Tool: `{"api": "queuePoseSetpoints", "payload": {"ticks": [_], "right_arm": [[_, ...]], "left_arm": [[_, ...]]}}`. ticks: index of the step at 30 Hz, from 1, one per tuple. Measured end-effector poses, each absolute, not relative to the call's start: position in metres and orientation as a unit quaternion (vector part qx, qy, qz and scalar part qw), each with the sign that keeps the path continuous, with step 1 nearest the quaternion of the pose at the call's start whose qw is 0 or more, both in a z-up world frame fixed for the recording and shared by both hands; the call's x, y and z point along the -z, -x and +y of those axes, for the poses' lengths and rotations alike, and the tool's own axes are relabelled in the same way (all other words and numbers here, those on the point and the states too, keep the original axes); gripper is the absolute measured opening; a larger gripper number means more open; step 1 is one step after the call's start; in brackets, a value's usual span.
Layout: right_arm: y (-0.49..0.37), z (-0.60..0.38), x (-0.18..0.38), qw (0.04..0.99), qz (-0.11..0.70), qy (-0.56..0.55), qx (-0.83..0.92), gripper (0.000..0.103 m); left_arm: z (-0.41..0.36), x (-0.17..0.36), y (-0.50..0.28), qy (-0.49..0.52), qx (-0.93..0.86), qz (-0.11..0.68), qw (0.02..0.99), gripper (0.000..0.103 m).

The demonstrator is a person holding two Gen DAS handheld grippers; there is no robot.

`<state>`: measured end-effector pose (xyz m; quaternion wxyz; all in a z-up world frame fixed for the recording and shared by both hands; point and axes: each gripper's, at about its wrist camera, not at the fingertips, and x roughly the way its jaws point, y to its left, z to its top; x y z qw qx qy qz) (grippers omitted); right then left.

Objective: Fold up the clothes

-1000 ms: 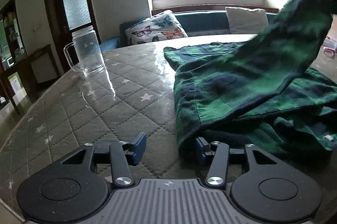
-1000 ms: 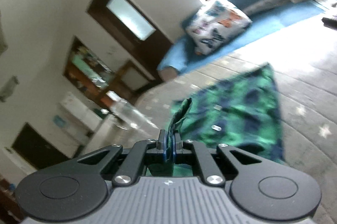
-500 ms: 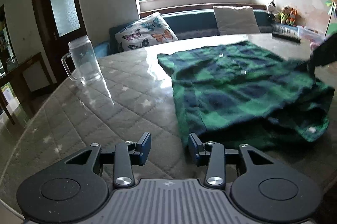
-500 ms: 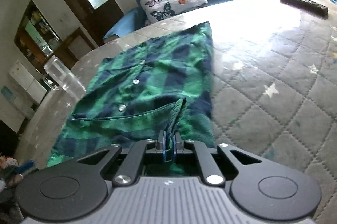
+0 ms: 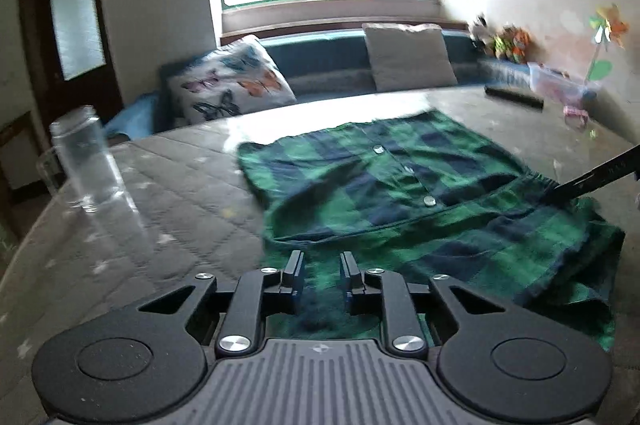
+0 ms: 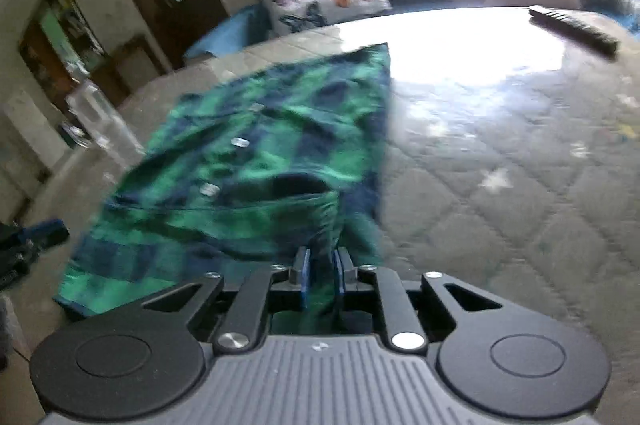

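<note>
A green and navy plaid shirt (image 5: 400,185) (image 6: 260,153) lies folded on the quilted table cover (image 5: 160,193), button placket up. My left gripper (image 5: 322,273) hovers over the shirt's near edge. Its jaws are closing with a clear gap left, cloth lies below them, and the pads press on nothing. My right gripper (image 6: 321,275) sits low at the shirt's right side. Its jaws are opening, and a fold of the plaid cloth still lies between the parted blue pads. In the left wrist view, the right gripper's dark finger (image 5: 592,181) rests on the shirt's right edge.
A clear glass mug (image 5: 86,165) (image 6: 100,121) stands left of the shirt. A black remote (image 5: 514,97) (image 6: 572,29) lies at the table's far right. Behind the table are a bench, a butterfly cushion (image 5: 232,85) and a window.
The right gripper came down and laid the lifted cloth onto the shirt, then its pads parted slightly. The left gripper moved right, over the shirt's near edge, and its jaws narrowed.
</note>
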<state>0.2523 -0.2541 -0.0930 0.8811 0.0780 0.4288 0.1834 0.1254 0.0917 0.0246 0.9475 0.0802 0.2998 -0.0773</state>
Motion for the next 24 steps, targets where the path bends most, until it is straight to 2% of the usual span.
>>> {"api": "queuePoseSetpoints", "payload": {"ticks": [8, 15, 18, 24], "right_arm": [[-0.25, -0.246, 0.065, 0.903, 0.372, -0.045, -0.211, 0.013], [-0.268, -0.218, 0.089, 0.888, 0.393, -0.02, -0.239, 0.013], [-0.272, -0.224, 0.098, 0.883, 0.405, -0.026, -0.234, 0.009], [-0.266, -0.225, 0.09, 0.886, 0.4, -0.015, -0.234, 0.011]], "left_arm": [[0.088, -0.017, -0.151, -0.084, 0.092, 0.317, 0.94, 0.019], [0.104, -0.003, -0.167, -0.069, 0.076, 0.343, 0.934, 0.019], [0.116, 0.006, -0.173, -0.057, 0.065, 0.353, 0.932, 0.018], [0.127, 0.002, -0.173, -0.044, 0.052, 0.343, 0.937, 0.018]]}}
